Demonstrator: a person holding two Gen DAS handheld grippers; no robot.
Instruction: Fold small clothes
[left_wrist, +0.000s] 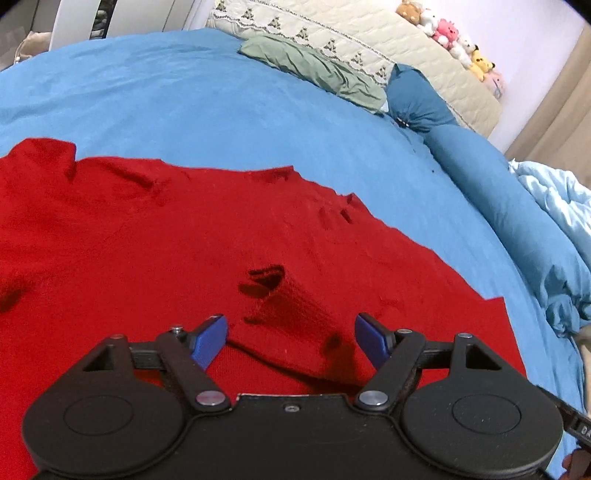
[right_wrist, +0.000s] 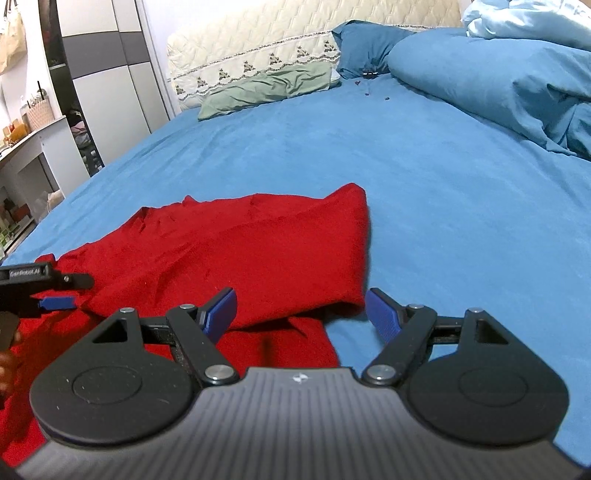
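A red knit garment (left_wrist: 155, 243) lies spread on the blue bed sheet (left_wrist: 207, 110), with a small hole-like fold near its middle. My left gripper (left_wrist: 290, 338) is open and empty, hovering just above the garment. In the right wrist view the garment (right_wrist: 258, 254) has one side folded over itself, the fold's corner lying between my fingers. My right gripper (right_wrist: 301, 310) is open and empty above that folded edge. The left gripper (right_wrist: 40, 291) shows at the left edge of this view.
A green pillow (right_wrist: 266, 90) and a cream quilted headboard (right_wrist: 258, 40) are at the bed's far end. A bunched blue duvet (right_wrist: 517, 81) lies to the right. A wardrobe and shelves (right_wrist: 92, 92) stand left of the bed. Plush toys (left_wrist: 454, 40) sit on the headboard.
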